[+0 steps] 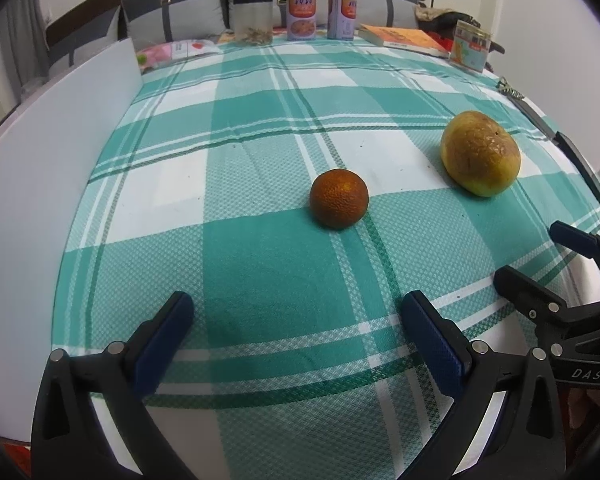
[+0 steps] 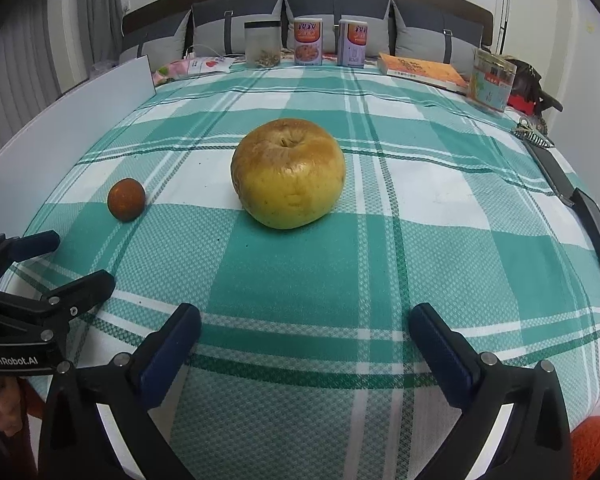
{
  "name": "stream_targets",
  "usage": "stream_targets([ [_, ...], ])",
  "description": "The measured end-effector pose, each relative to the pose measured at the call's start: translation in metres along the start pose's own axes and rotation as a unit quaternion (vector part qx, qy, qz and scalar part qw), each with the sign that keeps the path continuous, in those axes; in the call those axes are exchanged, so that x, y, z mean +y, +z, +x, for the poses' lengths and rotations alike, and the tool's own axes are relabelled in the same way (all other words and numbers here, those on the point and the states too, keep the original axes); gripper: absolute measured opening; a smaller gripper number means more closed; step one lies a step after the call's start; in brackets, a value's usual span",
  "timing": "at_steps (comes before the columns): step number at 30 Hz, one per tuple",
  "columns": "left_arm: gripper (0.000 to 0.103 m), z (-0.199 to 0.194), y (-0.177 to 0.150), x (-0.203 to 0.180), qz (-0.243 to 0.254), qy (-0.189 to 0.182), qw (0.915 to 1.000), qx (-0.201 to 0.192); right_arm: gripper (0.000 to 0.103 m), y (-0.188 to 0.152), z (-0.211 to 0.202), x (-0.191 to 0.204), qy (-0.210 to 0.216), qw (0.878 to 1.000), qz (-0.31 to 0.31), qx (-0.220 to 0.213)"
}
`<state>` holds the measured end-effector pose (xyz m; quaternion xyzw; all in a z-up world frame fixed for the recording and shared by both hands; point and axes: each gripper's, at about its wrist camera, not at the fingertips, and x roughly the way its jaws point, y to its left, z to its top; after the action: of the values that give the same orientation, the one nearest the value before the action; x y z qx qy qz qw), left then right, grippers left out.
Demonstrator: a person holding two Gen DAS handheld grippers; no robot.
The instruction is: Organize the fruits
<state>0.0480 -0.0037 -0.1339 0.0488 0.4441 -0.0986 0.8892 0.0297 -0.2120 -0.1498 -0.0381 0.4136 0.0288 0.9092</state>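
A small dark orange fruit (image 1: 339,198) lies on the green-and-white checked tablecloth (image 1: 260,264), a little ahead of my left gripper (image 1: 300,312), which is open and empty. A large wrinkled yellow-brown apple (image 2: 288,173) lies ahead of my right gripper (image 2: 306,324), which is open and empty. The apple also shows in the left wrist view (image 1: 480,152), right of the orange. The orange shows in the right wrist view (image 2: 126,199), left of the apple. Each gripper shows at the other view's edge: the right gripper (image 1: 536,256) and the left gripper (image 2: 76,260), both open.
A white board (image 1: 52,152) stands along the table's left side. At the far edge stand a clear jar (image 2: 262,43), two cans (image 2: 309,41), a book (image 2: 422,70) and a clear box (image 2: 492,80). Dark flat items (image 2: 598,232) lie along the right edge.
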Motion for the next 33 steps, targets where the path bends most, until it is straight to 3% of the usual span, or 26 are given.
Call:
stream_targets([
  [10,0.102,0.000,-0.001,0.001,-0.001,-0.005,1.0000,-0.006,0.103,0.000,0.000,0.001,-0.001,1.000,0.000,-0.002],
  [14,0.100,0.002,0.015,0.001,0.012,-0.033,0.9987,0.037,0.103,0.001,0.001,0.000,0.000,1.000,0.002,0.003],
  [17,0.100,-0.003,0.037,-0.003,0.029,-0.068,0.9962,0.046,0.103,0.014,0.002,-0.006,0.025,0.998,0.006,0.049],
  [20,0.098,0.000,0.061,-0.010,0.050,-0.076,0.9941,0.060,0.102,0.037,-0.001,-0.027,0.078,0.993,0.055,0.067],
  [23,0.067,0.019,0.076,-0.013,0.050,-0.080,0.9904,0.101,0.102,0.075,0.005,-0.034,0.100,0.988,0.047,0.105],
  [26,0.062,0.032,0.082,-0.010,0.033,-0.075,0.9890,0.123,0.102,0.107,0.020,-0.029,0.130,0.979,0.032,0.156],
  [29,0.031,0.036,0.085,-0.007,0.025,-0.075,0.9890,0.125,0.100,0.124,0.038,-0.012,0.123,0.973,-0.009,0.193],
  [30,0.031,0.036,0.085,-0.005,0.018,-0.079,0.9889,0.125,0.096,0.126,0.046,-0.007,0.115,0.971,-0.023,0.209],
  [32,0.030,0.035,0.085,-0.002,0.012,-0.083,0.9886,0.125,0.068,0.127,0.060,0.000,0.097,0.965,-0.045,0.240],
  [33,0.029,0.034,0.086,-0.001,0.012,-0.084,0.9886,0.124,0.066,0.126,0.065,0.002,0.090,0.962,-0.051,0.251],
])
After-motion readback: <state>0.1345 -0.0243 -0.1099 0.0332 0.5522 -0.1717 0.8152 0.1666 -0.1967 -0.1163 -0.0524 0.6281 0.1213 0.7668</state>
